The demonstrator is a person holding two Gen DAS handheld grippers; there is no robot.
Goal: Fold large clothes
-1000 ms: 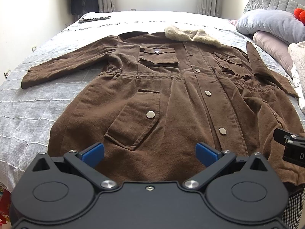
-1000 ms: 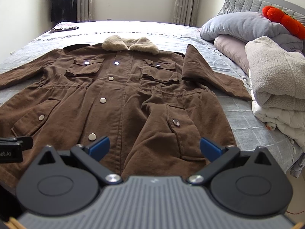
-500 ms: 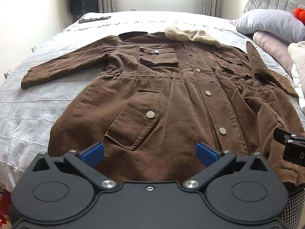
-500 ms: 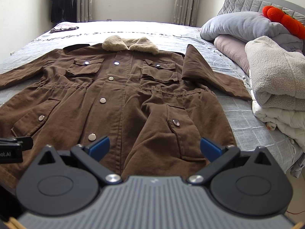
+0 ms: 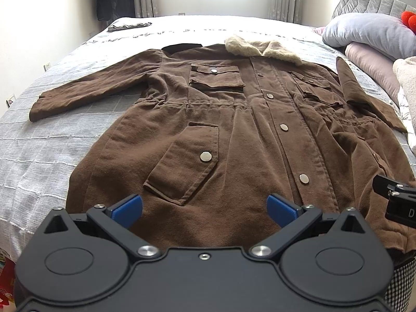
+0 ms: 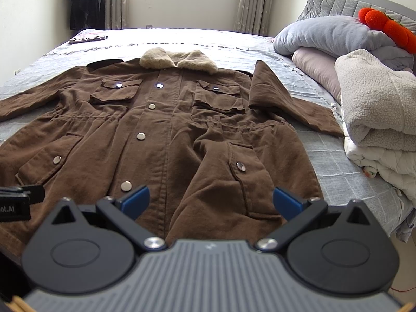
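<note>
Brown coat spread front-up and buttoned on the grey bedspread, fleece collar toward the window. Its hem is hidden behind both tool bodies. The coat's sleeve on the left side lies straight out; the other sleeve bends over the coat's edge, its cuff beside the folded cream blanket. Four flap pockets are snapped closed, their contents not visible. Left gripper and right gripper hover over the hem end, blue fingers spread wide, gripping nothing. Each tool shows as a black fragment, cut off, at the other view's edge. Grey pillows and an orange plush lie near the headboard; a small dark item at the far edge cannot be made out.
</note>
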